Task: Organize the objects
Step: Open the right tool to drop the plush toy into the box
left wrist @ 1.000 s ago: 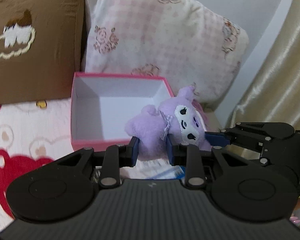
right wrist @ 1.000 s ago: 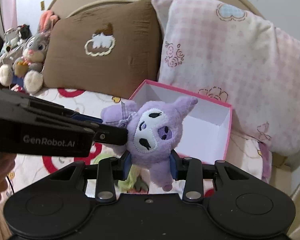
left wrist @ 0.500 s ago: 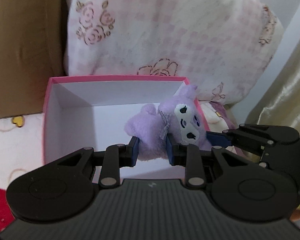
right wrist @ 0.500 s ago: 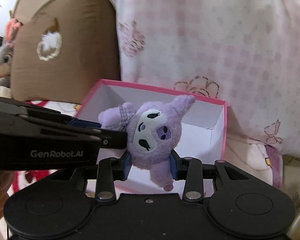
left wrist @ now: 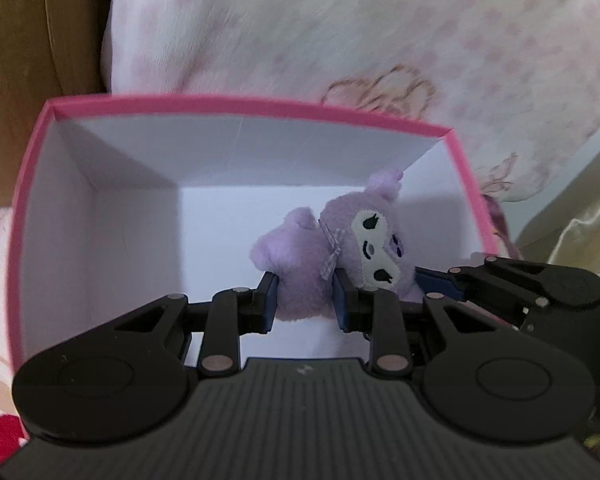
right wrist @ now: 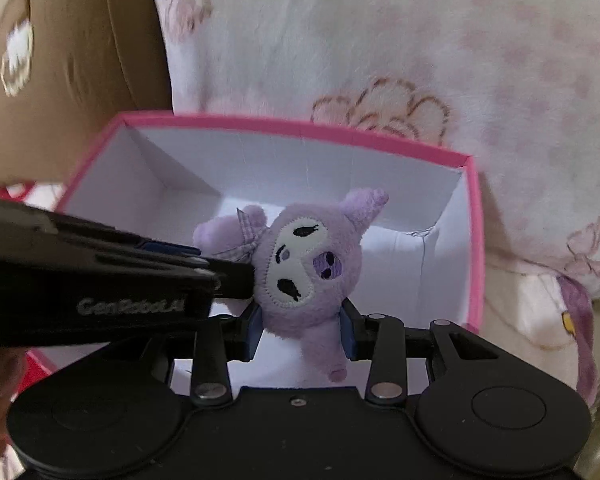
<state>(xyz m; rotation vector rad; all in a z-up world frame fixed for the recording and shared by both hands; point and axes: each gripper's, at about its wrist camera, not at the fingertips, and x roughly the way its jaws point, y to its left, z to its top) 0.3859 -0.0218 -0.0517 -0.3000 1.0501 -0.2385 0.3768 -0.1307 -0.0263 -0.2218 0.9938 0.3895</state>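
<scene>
Small soft purple plush toy (left wrist: 300,276) hangs over the open pink cardboard box w/ white inside (left wrist: 100,208). Left tool (left wrist: 305,298) & right tool (right wrist: 302,330) both squeeze it tight.

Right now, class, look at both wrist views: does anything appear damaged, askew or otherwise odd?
Two things. The purple plush toy hangs tilted over the pink box, clamped by both the left gripper and right gripper at once. The box's far right inner corner also looks creased or slightly torn. Nothing is spilled.
</scene>
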